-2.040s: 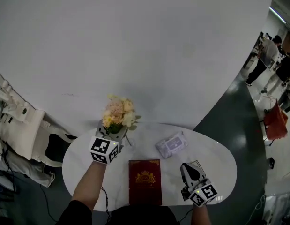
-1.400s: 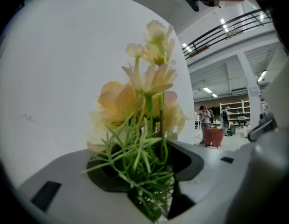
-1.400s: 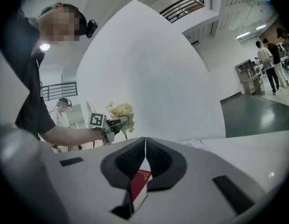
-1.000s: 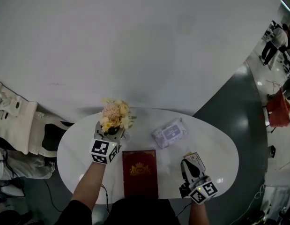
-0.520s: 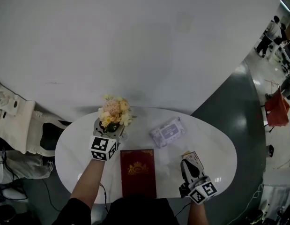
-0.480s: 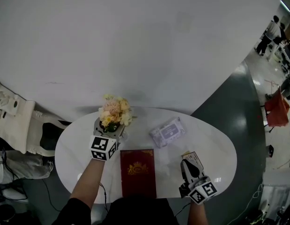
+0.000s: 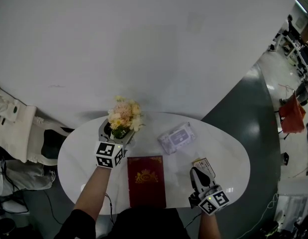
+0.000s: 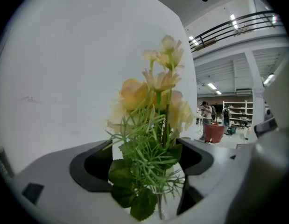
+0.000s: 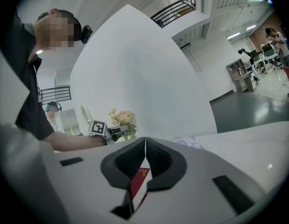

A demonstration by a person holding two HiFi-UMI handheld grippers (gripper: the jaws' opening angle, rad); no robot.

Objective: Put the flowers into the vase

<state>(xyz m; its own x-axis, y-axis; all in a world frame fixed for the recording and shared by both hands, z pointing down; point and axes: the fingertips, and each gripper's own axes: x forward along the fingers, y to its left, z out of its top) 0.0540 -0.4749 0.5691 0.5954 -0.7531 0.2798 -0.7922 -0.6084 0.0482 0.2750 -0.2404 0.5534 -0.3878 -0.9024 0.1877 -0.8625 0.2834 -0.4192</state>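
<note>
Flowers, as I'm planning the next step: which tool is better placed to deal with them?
Left. The left tool sits at the flowers, its jaws having just been opening with the stems between them. The right tool is shut, away by the red book.

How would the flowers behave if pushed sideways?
Probably top-heavy: the flowers spread wider than the vase they stand in, so a high push could tip both. Likely light and floppy; thin leaves and sprigs should bend first. The clear vase looks fragile, perhaps slippery.
</note>
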